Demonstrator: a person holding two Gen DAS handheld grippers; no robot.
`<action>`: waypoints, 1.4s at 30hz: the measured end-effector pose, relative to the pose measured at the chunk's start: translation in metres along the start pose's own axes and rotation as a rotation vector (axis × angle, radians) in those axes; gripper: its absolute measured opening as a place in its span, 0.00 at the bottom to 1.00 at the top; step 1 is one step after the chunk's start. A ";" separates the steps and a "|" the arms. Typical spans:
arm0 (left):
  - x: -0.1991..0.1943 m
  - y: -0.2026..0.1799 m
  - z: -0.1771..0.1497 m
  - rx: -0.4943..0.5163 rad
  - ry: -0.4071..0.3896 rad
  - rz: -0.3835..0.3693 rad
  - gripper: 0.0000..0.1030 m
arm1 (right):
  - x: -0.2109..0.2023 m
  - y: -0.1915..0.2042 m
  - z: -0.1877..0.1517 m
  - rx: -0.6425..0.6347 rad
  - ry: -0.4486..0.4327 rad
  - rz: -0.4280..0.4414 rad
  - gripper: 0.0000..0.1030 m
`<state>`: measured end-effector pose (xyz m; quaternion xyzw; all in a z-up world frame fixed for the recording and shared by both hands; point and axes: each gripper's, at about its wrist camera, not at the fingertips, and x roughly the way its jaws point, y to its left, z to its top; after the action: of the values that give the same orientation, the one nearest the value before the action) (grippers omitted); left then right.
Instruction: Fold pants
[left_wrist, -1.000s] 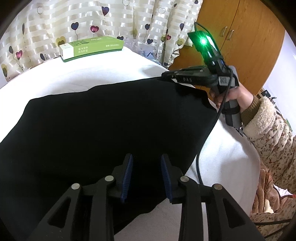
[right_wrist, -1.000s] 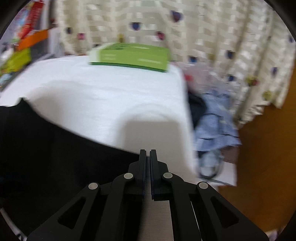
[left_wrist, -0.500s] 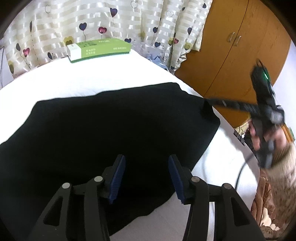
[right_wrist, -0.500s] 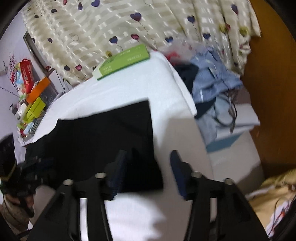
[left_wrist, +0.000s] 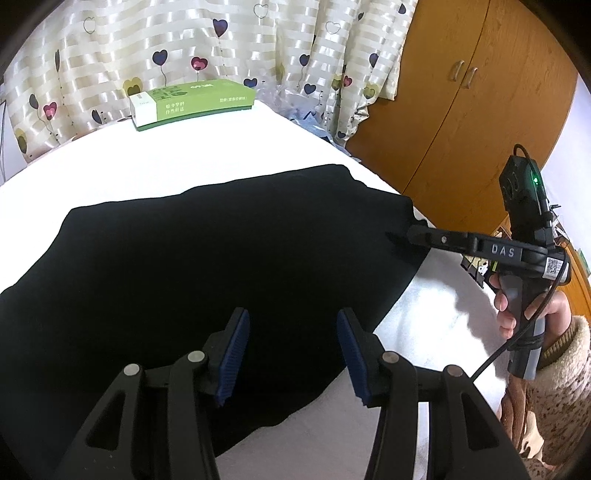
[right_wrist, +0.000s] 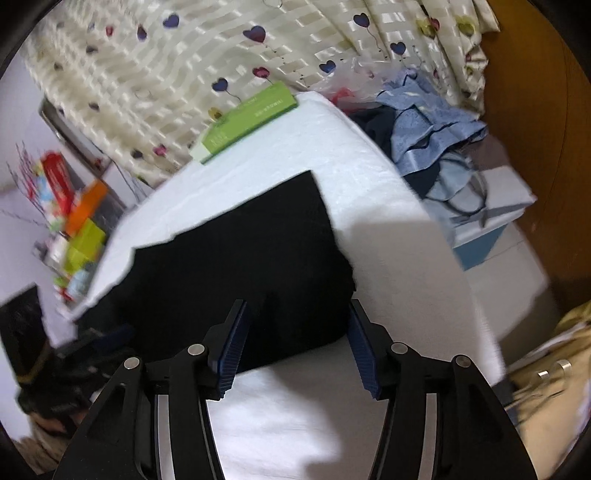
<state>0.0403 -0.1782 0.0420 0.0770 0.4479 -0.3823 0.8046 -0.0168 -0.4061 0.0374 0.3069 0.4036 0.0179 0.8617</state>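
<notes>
Across the white-covered bench (left_wrist: 221, 162) the black pants (left_wrist: 207, 266) lie spread flat, reaching from the left side to the right edge, where one corner of the cloth sits close to the bench's rim. Over the near part of the cloth hangs the left gripper (left_wrist: 291, 354), its jaws parted with blue pads facing each other and only flat fabric below the gap; nothing is pinched. They have just been opening. The right gripper (right_wrist: 295, 343) hangs above the pants' corner by the right edge, and its jaws have just been opening too: they stand released, the dark fabric showing between the pads but lying on the bench, not pressed by them. From the left wrist view the right gripper reaches in sideways from the right, its tips at the cloth's corner, held by a hand (left_wrist: 524, 306) in a fleecy sleeve (left_wrist: 561, 373). At the far edge of the bench a green box (left_wrist: 192, 99) rests against the heart-printed curtain (left_wrist: 258, 44). Beyond the right edge lies a heap of blue clothes (right_wrist: 436, 125), and a wooden wardrobe (left_wrist: 480, 110) stands behind.
</notes>
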 end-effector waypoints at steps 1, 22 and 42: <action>0.000 0.000 0.000 -0.002 0.001 0.000 0.51 | 0.002 0.002 -0.003 0.012 0.008 0.045 0.53; 0.005 -0.008 0.010 0.003 0.018 0.003 0.51 | 0.005 -0.023 0.007 0.247 -0.146 0.067 0.07; 0.024 0.031 0.087 -0.197 0.019 -0.171 0.61 | 0.031 0.091 -0.009 -0.259 -0.113 0.125 0.05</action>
<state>0.1266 -0.2103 0.0674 -0.0372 0.4959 -0.4027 0.7685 0.0178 -0.3187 0.0614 0.2183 0.3289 0.1062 0.9126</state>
